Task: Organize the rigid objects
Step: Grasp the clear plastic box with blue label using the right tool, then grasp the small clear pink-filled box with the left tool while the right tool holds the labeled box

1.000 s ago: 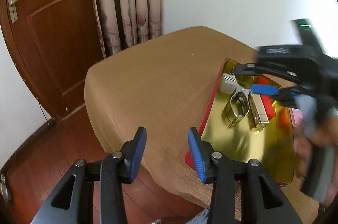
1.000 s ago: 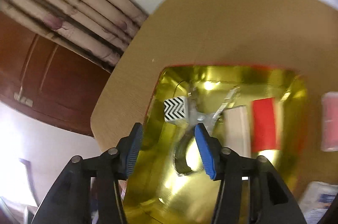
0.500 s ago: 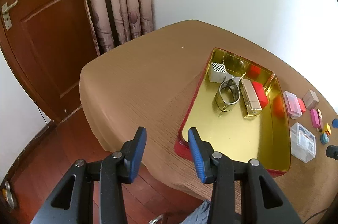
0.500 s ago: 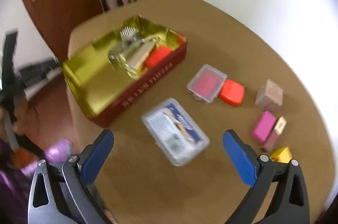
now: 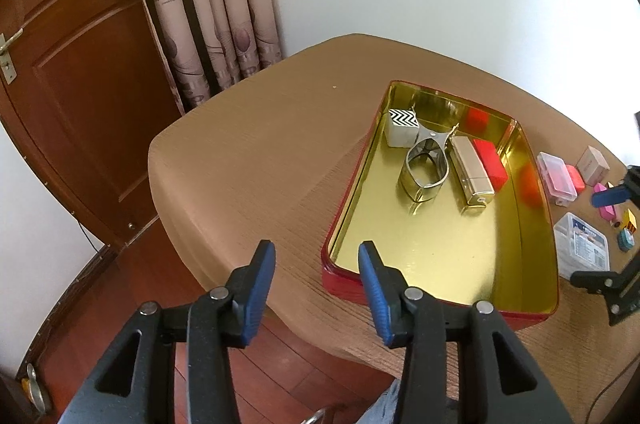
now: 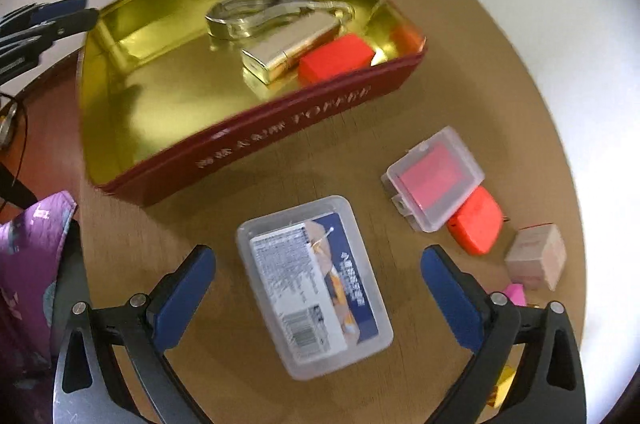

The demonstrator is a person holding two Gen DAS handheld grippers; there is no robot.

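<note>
Brown cloth covers the round counter, which stands before a white wall, a wooden door and patterned curtains. On it sits a red tin with a gold inside, already holding a small patterned cube, a metal ring clip, a gold case and a red block.

Outside the tin, on its right side, lie the things not yet sorted: a clear plastic box with a printed label, a smaller clear box with a pink insert, an orange-red piece touching it, a pale cube, and some small coloured bits at the edge of view.

The right gripper is the nearer one. It points steeply down over the labelled box, which lies between its wide-set fingers without touching either pad; the jaws are closing slightly. The box's long axis runs roughly along the gripper's pointing line, tilted a little, so the fingers span its short width. It is probably the next thing to be lifted into the tin.

The left gripper hovers at the tin's near corner, fingers half apart and empty, opening slightly.
</note>
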